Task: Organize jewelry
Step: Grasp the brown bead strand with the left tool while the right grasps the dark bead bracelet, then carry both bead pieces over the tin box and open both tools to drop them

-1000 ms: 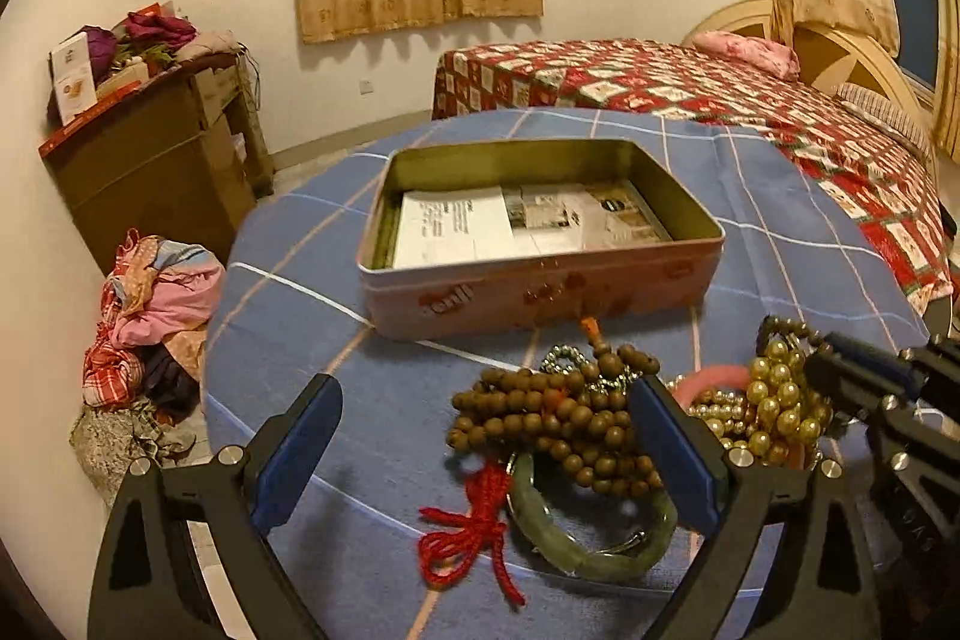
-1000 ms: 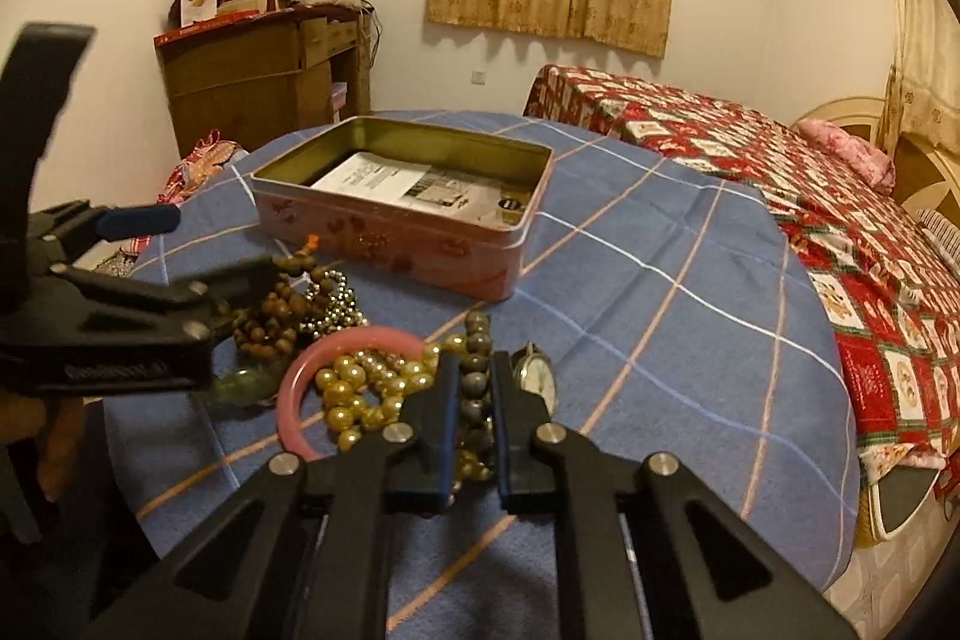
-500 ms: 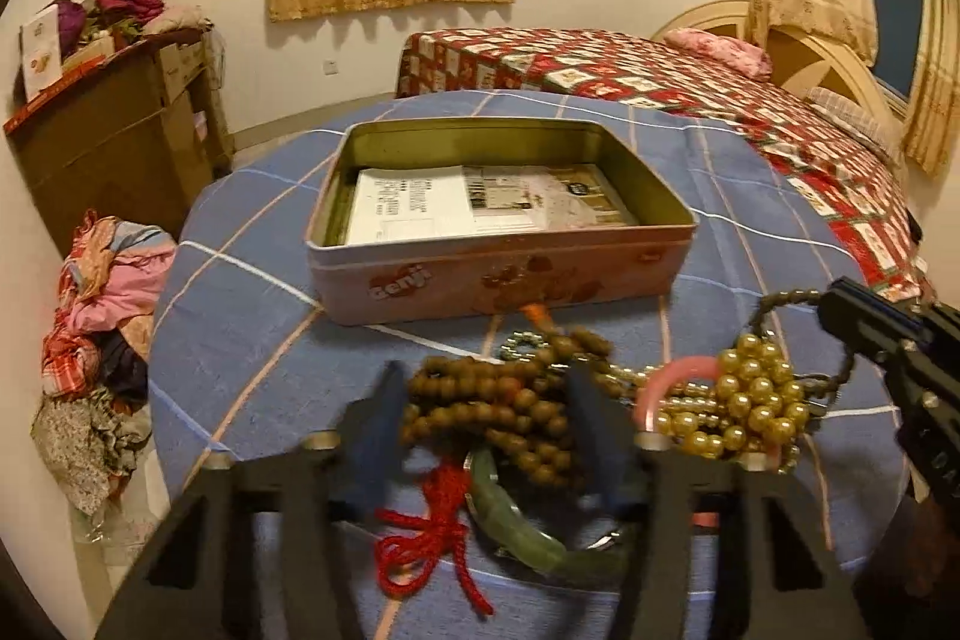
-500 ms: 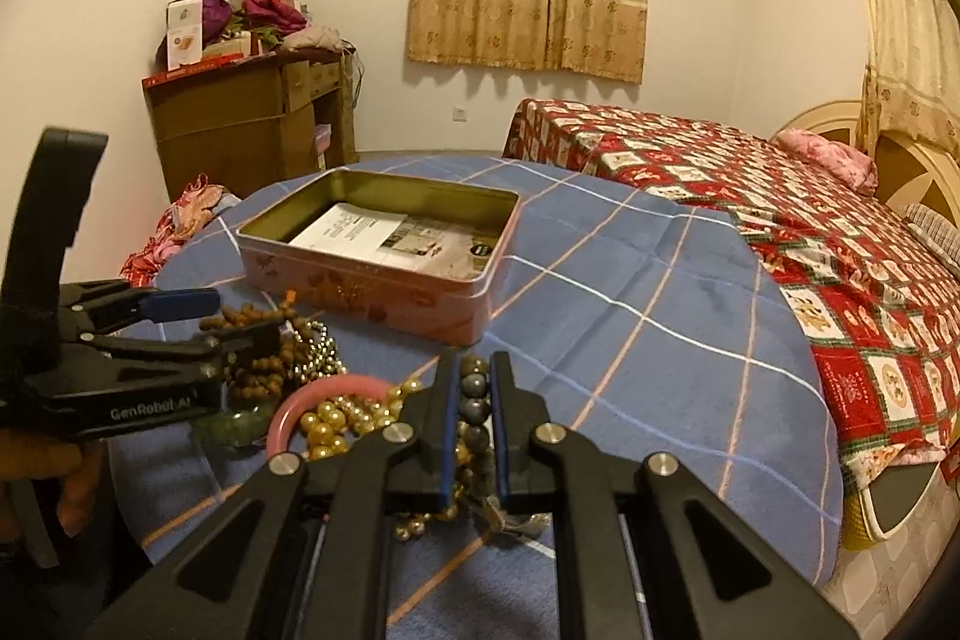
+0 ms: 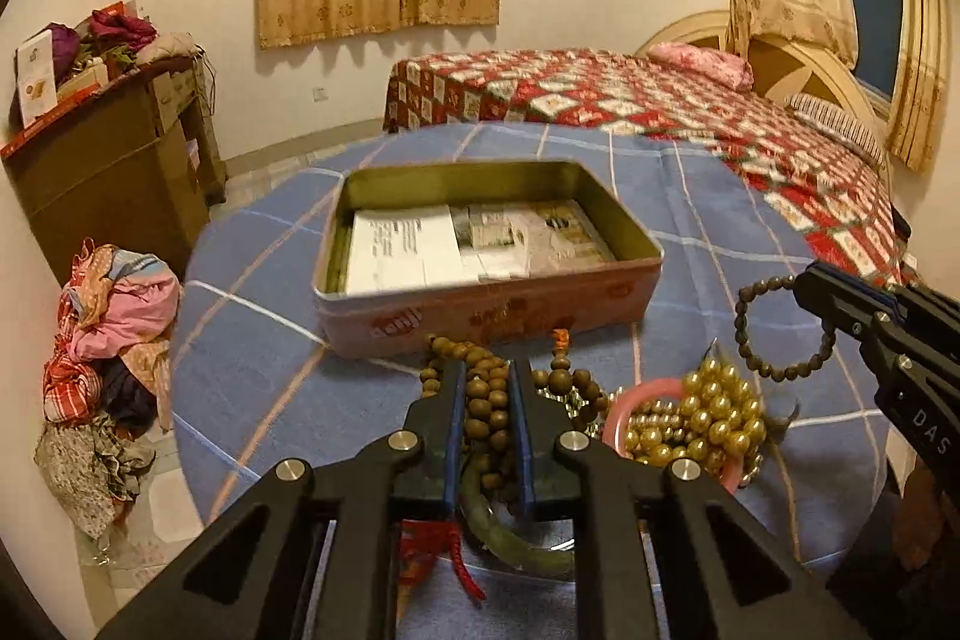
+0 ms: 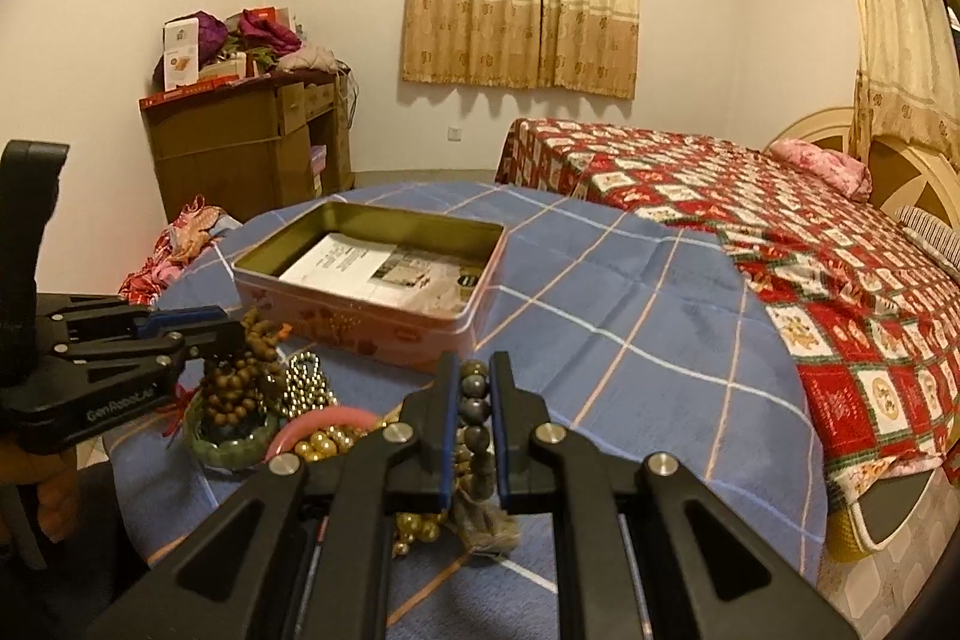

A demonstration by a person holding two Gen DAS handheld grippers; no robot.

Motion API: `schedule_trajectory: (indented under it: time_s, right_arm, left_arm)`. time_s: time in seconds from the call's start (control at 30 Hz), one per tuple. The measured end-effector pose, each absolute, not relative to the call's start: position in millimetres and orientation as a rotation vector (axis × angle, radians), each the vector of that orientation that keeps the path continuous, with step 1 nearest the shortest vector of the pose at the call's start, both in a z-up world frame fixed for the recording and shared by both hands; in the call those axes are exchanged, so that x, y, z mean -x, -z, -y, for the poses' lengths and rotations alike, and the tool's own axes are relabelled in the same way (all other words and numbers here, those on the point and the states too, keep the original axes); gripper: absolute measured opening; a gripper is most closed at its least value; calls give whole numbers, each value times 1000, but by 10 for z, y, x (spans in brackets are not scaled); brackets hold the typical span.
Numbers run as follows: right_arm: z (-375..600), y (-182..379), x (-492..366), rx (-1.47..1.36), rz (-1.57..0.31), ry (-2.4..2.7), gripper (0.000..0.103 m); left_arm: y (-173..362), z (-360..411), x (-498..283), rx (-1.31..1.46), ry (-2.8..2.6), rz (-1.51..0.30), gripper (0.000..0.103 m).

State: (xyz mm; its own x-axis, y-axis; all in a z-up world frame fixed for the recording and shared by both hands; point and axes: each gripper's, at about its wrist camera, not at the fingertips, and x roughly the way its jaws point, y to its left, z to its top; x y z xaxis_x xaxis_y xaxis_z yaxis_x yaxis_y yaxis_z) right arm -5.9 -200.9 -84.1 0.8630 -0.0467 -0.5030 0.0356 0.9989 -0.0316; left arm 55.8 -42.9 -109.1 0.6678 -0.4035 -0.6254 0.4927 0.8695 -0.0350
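Observation:
On the blue checked table lies a heap of jewelry. My left gripper [image 5: 486, 370] has its jaws closing on a string of brown wooden beads [image 5: 480, 406], and the pads press on it. The right wrist view shows the left gripper [image 6: 225, 325] with those beads [image 6: 240, 388] hanging from it. My right gripper [image 6: 474, 364] is shut on a dark bead bracelet [image 6: 471, 400]. In the left wrist view the bracelet [image 5: 780, 370] dangles as a loop from the right gripper [image 5: 801, 280] above the table. An open pink tin [image 5: 480, 307] with papers inside stands just behind the heap.
The heap also holds gold beads [image 5: 708, 418], a pink bangle [image 5: 630, 400], a green bangle [image 5: 510, 538] and a red tassel [image 5: 444, 550]. A red-quilted bed [image 6: 780, 232] stands to the right. At the left are a wooden cabinet [image 6: 240, 154] and clothes on the floor [image 5: 114, 328].
The left jaws went from wide open to closed on the brown beads. Both grippers rose a little, and the dark bracelet came up off the table in the right gripper.

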Motion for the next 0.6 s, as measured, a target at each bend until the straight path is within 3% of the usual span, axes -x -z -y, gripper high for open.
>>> schedule_trajectory:
  time_s: [0.3,0.6]
  right_arm:
    - [2144,620,-16,18,-482,41,12]
    - [2369,560,-48,-17,-489,57,12]
  left_arm:
    - [643,383,-584,-141,493,-565,14]
    - [557,379,-699,-149,487,-546,14]
